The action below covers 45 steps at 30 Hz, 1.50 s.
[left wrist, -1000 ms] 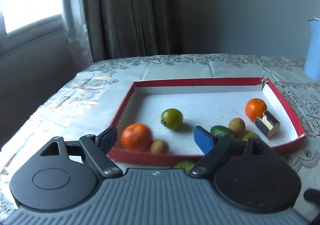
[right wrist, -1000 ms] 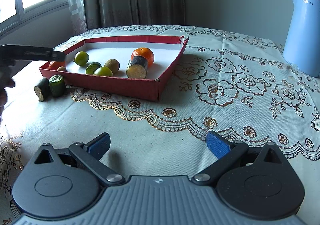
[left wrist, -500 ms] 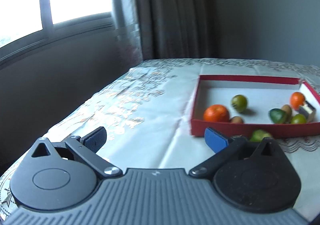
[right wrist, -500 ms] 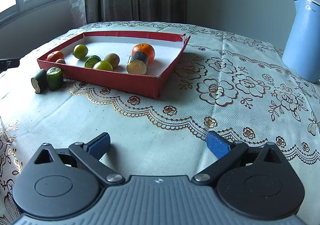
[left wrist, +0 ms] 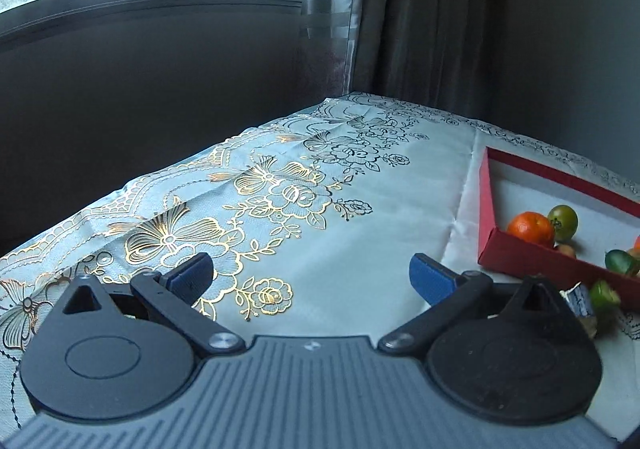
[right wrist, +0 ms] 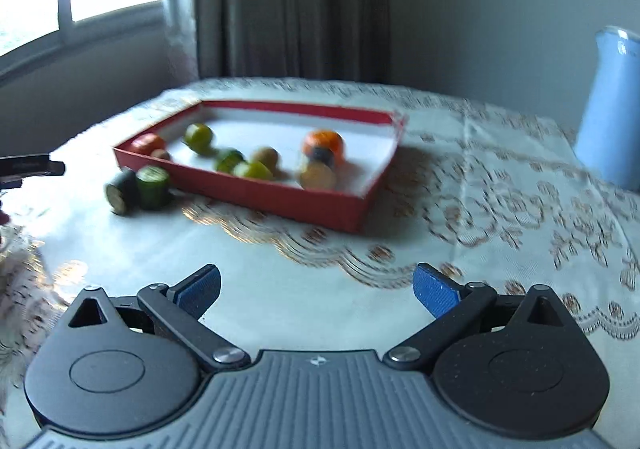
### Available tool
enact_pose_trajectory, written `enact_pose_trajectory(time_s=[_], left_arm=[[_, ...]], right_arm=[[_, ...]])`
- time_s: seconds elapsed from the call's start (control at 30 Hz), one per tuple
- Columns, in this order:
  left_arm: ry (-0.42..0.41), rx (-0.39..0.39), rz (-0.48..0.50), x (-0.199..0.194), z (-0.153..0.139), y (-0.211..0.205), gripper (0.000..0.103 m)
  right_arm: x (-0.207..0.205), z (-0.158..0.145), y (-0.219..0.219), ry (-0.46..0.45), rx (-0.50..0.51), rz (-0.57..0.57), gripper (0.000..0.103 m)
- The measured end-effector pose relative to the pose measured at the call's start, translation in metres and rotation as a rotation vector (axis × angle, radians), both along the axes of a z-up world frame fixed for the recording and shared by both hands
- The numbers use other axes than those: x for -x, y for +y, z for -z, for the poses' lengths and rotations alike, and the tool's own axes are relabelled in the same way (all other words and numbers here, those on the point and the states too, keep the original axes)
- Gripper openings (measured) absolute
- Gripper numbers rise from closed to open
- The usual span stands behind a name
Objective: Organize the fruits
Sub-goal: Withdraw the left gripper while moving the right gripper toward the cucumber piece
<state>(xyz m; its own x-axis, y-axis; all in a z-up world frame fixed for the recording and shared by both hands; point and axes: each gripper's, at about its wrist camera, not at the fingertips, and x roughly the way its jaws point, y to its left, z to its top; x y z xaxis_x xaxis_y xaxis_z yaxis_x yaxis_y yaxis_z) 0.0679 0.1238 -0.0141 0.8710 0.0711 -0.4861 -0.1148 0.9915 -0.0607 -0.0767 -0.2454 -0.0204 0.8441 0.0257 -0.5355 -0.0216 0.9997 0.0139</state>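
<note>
Item: two cut green pieces (right wrist: 136,189) outside red tray (right wrist: 280,195); my L gripper (left wrist: 308,275) & R gripper (right wrist: 316,291) both released, empty — I approach low, straddle one piece w/ both pads

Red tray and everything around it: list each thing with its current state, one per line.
red tray: open-topped, flat on the tablecloth, holding fruit
two cut green pieces: outside the tray, lying on the cloth by its near corner
blue kettle: upright, apart from the tray; lid not discernible
curtain: drawn to one side of the window
left gripper: open, empty
right gripper: open, empty
</note>
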Motion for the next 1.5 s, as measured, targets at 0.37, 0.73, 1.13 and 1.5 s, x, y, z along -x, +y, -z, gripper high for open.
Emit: enact_pose_trajectory(time_s=[0.37, 0.73, 1.13, 1.5], left_arm=[[-0.011, 0.042, -0.029, -0.001, -0.001, 0.006, 0.103], [-0.015, 0.074, -0.017, -0.001, 0.000, 0.010, 0.103], [-0.016, 0.080, -0.013, -0.001, 0.001, 0.010, 0.103], [-0.015, 0.082, -0.011, -0.002, 0.001, 0.010, 0.103]], right_arm=[[-0.017, -0.025, 0.080, -0.139, 0.045, -0.127, 0.102], [-0.053, -0.004, 0.111, -0.066, 0.037, -0.145, 0.079], [-0.089, 0.007, 0.119, 0.015, -0.037, -0.084, 0.079], [-0.108, 0.010, 0.127, 0.058, -0.057, -0.071, 0.068]])
